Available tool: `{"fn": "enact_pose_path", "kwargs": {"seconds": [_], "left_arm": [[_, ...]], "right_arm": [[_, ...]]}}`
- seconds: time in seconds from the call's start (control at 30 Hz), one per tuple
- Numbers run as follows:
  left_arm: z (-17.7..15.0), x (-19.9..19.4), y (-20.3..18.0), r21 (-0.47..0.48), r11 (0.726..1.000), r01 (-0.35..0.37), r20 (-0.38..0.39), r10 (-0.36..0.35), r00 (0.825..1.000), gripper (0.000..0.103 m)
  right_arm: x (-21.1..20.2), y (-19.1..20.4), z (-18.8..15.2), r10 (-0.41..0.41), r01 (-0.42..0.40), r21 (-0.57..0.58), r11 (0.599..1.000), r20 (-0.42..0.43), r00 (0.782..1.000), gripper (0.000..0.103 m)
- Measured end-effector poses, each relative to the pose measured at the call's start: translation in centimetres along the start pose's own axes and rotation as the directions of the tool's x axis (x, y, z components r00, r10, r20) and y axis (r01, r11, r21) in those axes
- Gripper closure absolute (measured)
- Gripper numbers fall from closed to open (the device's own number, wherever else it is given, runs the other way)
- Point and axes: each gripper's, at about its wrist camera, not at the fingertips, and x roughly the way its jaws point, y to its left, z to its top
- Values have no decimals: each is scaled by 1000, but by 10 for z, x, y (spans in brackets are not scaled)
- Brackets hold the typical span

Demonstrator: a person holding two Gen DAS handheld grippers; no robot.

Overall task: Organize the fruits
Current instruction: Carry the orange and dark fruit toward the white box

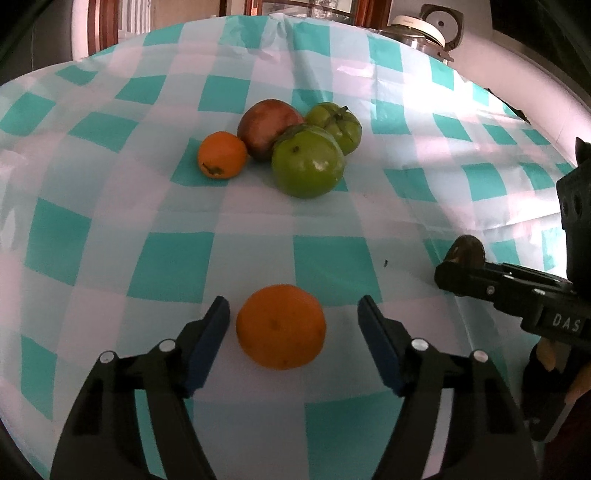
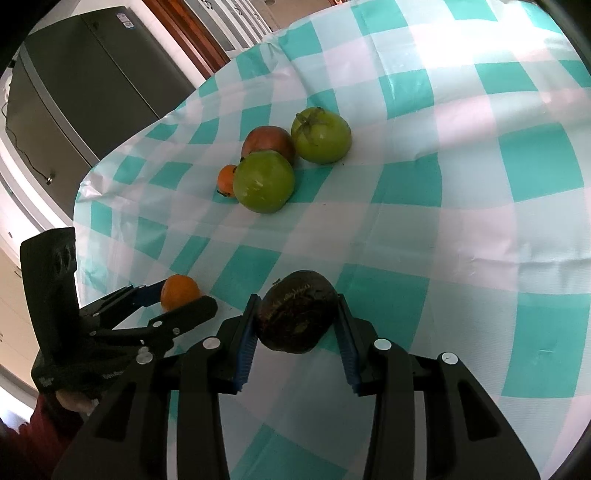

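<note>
My left gripper (image 1: 293, 317) is open, its blue pads on either side of a large orange (image 1: 280, 326) on the checked tablecloth, not touching it; the orange also shows in the right wrist view (image 2: 179, 292). My right gripper (image 2: 295, 321) is shut on a dark brown fruit (image 2: 297, 312), also seen in the left wrist view (image 1: 466, 251). Further back lies a cluster: a small orange (image 1: 221, 155), a reddish fruit (image 1: 267, 125), and two green tomatoes (image 1: 308, 162) (image 1: 336, 123).
The teal-and-white checked tablecloth (image 1: 177, 258) covers the table. A glass pot with a white lid (image 1: 417, 31) stands past the far right edge. A dark refrigerator (image 2: 85, 85) stands beyond the table's left edge in the right wrist view.
</note>
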Motion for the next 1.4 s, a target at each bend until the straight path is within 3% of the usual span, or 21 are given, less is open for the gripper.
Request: {"fn": "enact_pose_path", "kwargs": {"seconds": [0.07, 0.2, 0.27, 0.33, 0.43, 0.5, 0.67, 0.87, 1.07, 1.4], "left_arm": [[-2, -2, 2, -14, 1000, -1, 3, 1, 1000, 32], [-3, -5, 8, -35, 999, -28, 10, 28, 1000, 54], [-3, -6, 13, -55, 998, 4, 17, -3, 1000, 60], [-6, -10, 17, -75, 997, -3, 21, 4, 1000, 61], [-25, -32, 14, -63, 998, -28, 44, 31, 999, 61], [-44, -63, 12, -42, 998, -37, 86, 41, 995, 61], [-97, -122, 23, -70, 997, -25, 135, 35, 990, 61], [-161, -165, 40, -67, 996, -61, 147, 70, 987, 61], [-204, -199, 74, -114, 989, -94, 171, 113, 979, 61], [-247, -245, 115, -181, 974, -136, 225, 175, 958, 61]], "right_arm": [[0, 0, 0, -1, 1, -1, 1000, 2, 1000, 63], [0, 0, 0, -1, 1, -1, 1000, 1, 1000, 63], [0, 0, 0, -4, 4, -2, 1000, 1, 1000, 63], [-1, 1, -1, -15, 15, 0, 1000, 3, 1000, 63], [-15, 5, -13, -96, 94, 73, 993, 27, 995, 63], [-26, 18, -31, -78, 74, 85, 994, 45, 996, 63], [-58, 82, -91, -96, 98, -19, 995, 81, 992, 63], [-67, 150, -139, -114, 120, -157, 980, 43, 993, 63], [-51, 206, -168, -111, 104, -309, 946, -4, 994, 63], [-29, 273, -196, -56, 20, -433, 901, -71, 996, 63]]}}
